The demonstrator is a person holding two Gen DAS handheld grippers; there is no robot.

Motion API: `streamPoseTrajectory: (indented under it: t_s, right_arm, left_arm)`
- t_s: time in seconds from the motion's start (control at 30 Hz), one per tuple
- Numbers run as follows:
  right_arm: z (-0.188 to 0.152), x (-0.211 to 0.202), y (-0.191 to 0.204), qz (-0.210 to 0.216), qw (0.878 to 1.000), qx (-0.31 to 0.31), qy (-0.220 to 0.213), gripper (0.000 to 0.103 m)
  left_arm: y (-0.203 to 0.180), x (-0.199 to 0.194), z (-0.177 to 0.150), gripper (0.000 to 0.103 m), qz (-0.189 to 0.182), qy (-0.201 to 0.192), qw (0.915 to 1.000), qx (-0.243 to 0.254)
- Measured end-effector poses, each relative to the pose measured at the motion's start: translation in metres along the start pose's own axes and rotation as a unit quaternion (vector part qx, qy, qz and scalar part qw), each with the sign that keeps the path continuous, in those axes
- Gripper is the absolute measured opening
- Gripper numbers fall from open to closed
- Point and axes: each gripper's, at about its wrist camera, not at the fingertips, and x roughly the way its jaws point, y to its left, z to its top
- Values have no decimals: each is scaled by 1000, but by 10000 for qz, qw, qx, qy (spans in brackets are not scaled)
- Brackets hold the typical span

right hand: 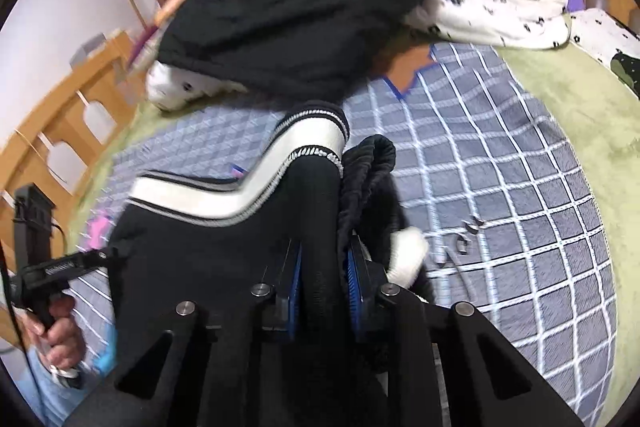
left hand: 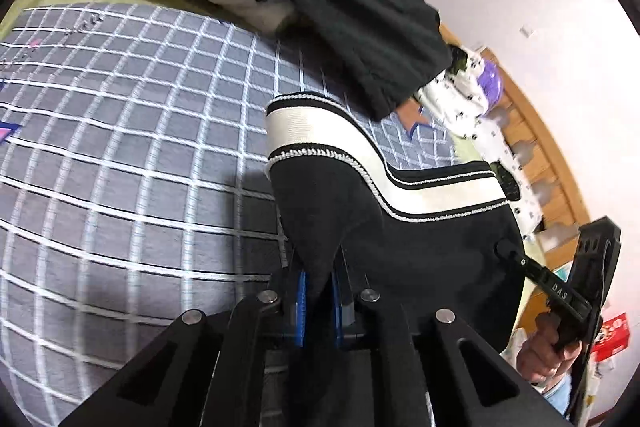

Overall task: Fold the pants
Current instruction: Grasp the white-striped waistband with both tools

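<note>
The black pants (left hand: 420,227) hang in the air above the grey checked bedspread (left hand: 120,147), held up at the waistband end by both grippers. The left gripper (left hand: 318,291) has its blue-padded jaws closed together on a pinch of black fabric just below the white waistband (left hand: 292,131), and the right gripper (right hand: 324,267) is clamped the same way on the other end of the waist, with bunched dark cloth spilling over its right finger (right hand: 356,267). The waistband, white with black and speckled edging, runs roughly level between the two grippers and curves back toward each camera, so the waist faces up and the long axis of the garment drops downward from it. The legs fall out of view below the gripper bodies in both views, so their lower ends and how they lie cannot be seen. In the left wrist view the right gripper's handle (left hand: 560,291) shows at the far side of the cloth, gripped by a hand (left hand: 540,355); its fingertips are hidden behind the fabric. A separate black garment (right hand: 280,27) lies heaped over a white spotted quilt (right hand: 500,7) at the far side of the bed, against a wooden bed frame (right hand: 60,115). The right wrist view is motion-blurred, especially on its left half, and a small white patch (right hand: 408,259) beside the right finger is hard to identify
</note>
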Motion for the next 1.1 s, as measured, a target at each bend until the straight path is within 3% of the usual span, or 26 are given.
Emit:
streamPoseTrajectory:
  t_s: [0.07, 0.2, 0.3, 0.37, 0.43, 0.5, 0.53, 0.6, 0.67, 0.73, 0.9, 1.1]
  right_arm:
    - [0, -9, 21, 164, 9998, 94, -68, 19]
    - [-5, -1, 69, 898, 9956, 232, 118, 19]
    - [-19, 23, 103, 1408, 9890, 290, 345, 19]
    - [-28, 41, 117, 1494, 9875, 214, 449, 19]
    - [-38, 67, 117, 1366, 9887, 283, 551, 20]
    - [-47, 85, 112, 851, 9954, -5, 431, 24]
    - [-50, 93, 105, 792, 9959, -102, 420, 26]
    - [-51, 95, 98, 880, 9950, -121, 457, 29]
    - [-47, 90, 103, 653, 9957, -377, 546, 42]
    - [-37, 79, 111, 356, 9959, -701, 438, 44]
    - [-11, 84, 124, 244, 9964, -792, 170, 44]
    - [1, 136, 137, 316, 9955, -738, 507, 42]
  left_arm:
    - [11, -27, 7, 10, 161, -185, 9996, 110]
    - [45, -77, 23, 10, 686, -337, 9966, 302]
    - [71, -93, 25, 10, 1147, -241, 9922, 431]
    - [93, -86, 20, 11, 1402, -74, 9890, 477]
    - [110, -70, 12, 12, 1431, 6, 9885, 487]
    - [124, -54, 4, 16, 1499, -53, 9874, 496]
    - [129, -51, 2, 22, 1513, -51, 9873, 475]
    - [132, -42, -3, 24, 1535, -86, 9870, 465]
    - [129, -42, -4, 42, 1604, -77, 9849, 641]
    - [128, -46, -6, 49, 1734, -102, 9820, 748]
    - [143, -64, -7, 55, 1683, -255, 9847, 383]
    - [156, -82, -12, 56, 1635, -280, 9861, 115]
